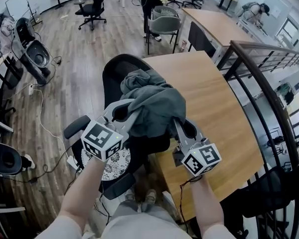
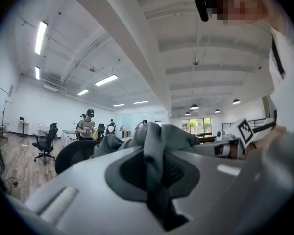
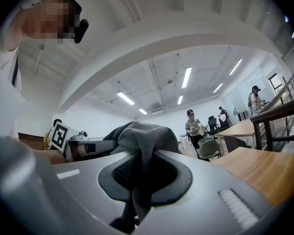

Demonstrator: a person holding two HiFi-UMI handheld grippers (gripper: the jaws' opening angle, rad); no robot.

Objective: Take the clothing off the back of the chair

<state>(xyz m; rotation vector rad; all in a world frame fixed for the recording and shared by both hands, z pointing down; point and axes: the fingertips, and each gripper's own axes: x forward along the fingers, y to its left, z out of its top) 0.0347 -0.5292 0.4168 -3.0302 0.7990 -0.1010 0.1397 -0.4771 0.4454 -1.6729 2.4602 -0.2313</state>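
A grey-green garment (image 1: 152,103) hangs bunched over the back of a black office chair (image 1: 114,68), lifted between my two grippers. My left gripper (image 1: 132,116) is shut on the garment's left edge; in the left gripper view the cloth (image 2: 159,146) is pinched between the dark pads. On the right side, my right gripper (image 1: 175,123) is shut on the other edge, and the right gripper view shows a fold of cloth (image 3: 142,155) squeezed between its pads. Both grippers point level, away from me.
A wooden table (image 1: 214,108) lies right of the chair, with a black railing (image 1: 261,93) beyond it. A green chair (image 1: 164,24) and another black chair (image 1: 92,9) stand farther off. Cables run over the wooden floor (image 1: 45,128) at left. People stand in the background.
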